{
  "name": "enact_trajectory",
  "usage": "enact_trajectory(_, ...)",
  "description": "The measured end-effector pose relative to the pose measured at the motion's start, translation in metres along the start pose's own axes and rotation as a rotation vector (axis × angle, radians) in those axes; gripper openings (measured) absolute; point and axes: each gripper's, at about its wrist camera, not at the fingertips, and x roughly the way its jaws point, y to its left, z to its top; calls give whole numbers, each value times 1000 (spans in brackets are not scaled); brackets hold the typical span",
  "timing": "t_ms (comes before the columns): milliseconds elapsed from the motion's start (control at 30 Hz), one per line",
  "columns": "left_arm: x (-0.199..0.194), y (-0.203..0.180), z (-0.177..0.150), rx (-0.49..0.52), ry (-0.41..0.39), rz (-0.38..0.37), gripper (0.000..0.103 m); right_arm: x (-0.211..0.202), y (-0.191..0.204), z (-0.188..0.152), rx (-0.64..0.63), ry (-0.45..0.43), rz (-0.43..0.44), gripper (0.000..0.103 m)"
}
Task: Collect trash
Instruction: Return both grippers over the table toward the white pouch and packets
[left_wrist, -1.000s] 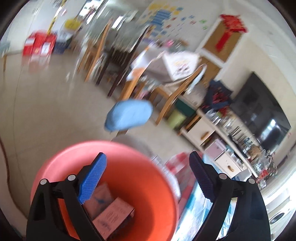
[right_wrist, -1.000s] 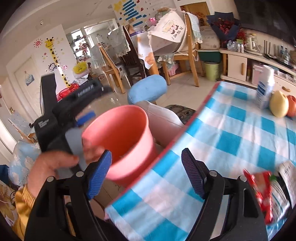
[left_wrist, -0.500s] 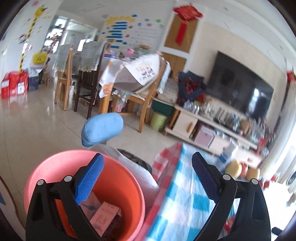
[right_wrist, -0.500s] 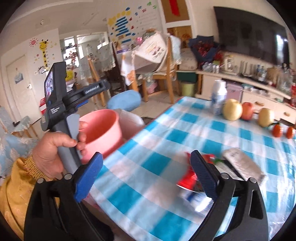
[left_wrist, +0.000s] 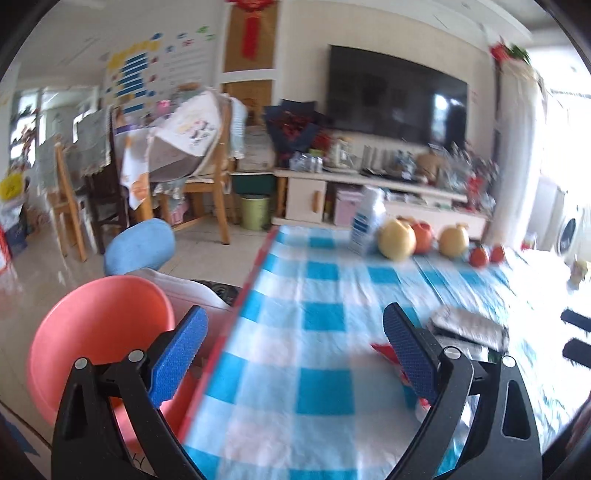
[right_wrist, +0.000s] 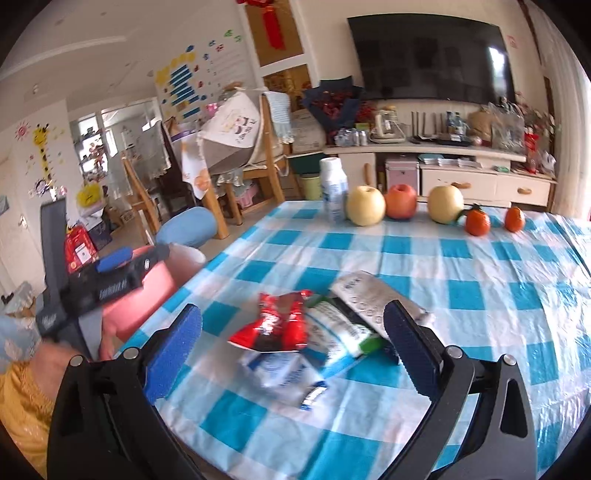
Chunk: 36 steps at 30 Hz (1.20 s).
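Right claw (right_wrist: 291, 350) gapes wide, empty, above wrappers (right_wrist: 273, 326).

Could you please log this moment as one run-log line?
left gripper: open, empty | right gripper: open, over wrappers | pink bin: beside table edge | checked tablecloth: wrappers uncollected

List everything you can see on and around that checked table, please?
tablecloth: one, blue-white check, on table.
wrappers: pile, red, white, green, cloth's middle.
bottle: one, white, far edge.
apples: three, two yellow, one red, beside bottle.
tangerines: two, orange, right of apples.
bin: one, pink, beside table's left edge.
left claw: open, empty.
right claw: open, above wrappers.
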Motion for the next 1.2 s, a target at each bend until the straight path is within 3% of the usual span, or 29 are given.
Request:
enact_trajectory(400, -3, -65, -33, 137, 99, -73, 95, -13, -39, -1, 36, -7, -63, 99)
enact_trajectory(667, -5, -103, -51, 184, 189, -170, 95, -14, -57, 1, -5, 9, -107, 99)
enact_trajectory(1033, 1, -138, -72, 190, 291, -236, 95, 3, -109, 2, 132, 99, -123, 99)
enact_trajectory(1200, 12, -142, -79, 162, 345, -256, 95, 5, -121, 4, 179, 105, -85, 99)
